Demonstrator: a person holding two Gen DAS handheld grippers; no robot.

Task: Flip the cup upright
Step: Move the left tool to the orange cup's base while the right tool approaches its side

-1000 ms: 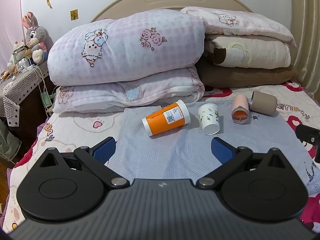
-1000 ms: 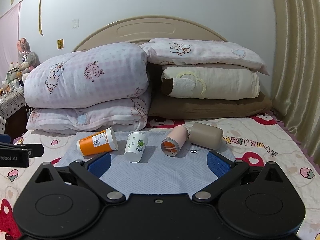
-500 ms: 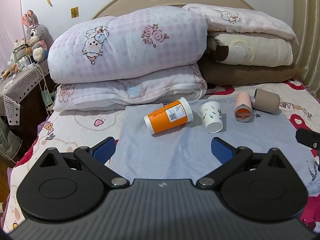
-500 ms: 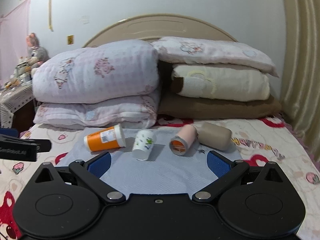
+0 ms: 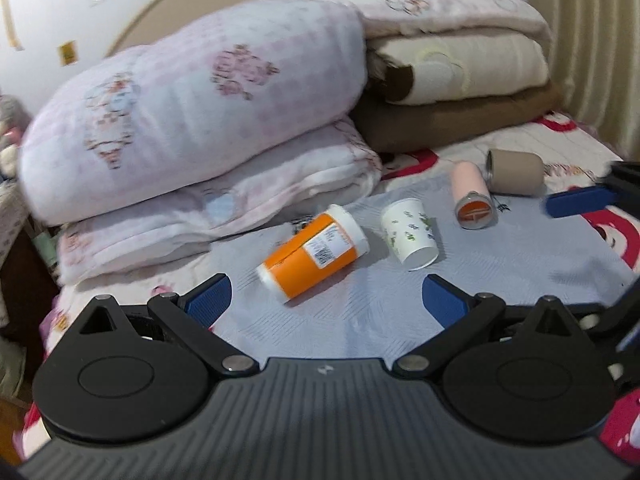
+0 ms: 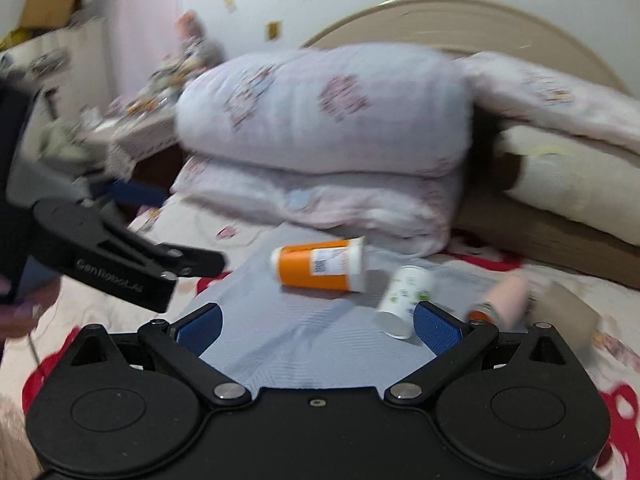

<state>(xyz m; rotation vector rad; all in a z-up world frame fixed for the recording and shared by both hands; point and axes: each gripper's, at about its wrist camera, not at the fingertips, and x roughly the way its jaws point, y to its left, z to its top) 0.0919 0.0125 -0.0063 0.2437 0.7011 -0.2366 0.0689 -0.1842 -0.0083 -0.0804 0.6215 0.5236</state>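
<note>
Cups on grey mat (image 5: 360, 300): orange cup (image 5: 314, 251) lies sideways just ahead of left gripper (image 5: 326, 300), fingers apart; right gripper (image 6: 316, 324) also spread, white cup (image 6: 404, 298) beside its right finger.

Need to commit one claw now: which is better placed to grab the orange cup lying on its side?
Left, probably. The orange cup lies centred just ahead of the open left claw. In the right wrist view it sits farther ahead of the open right claw, whose right-hand finger is crowded by the white paper cup.
</note>
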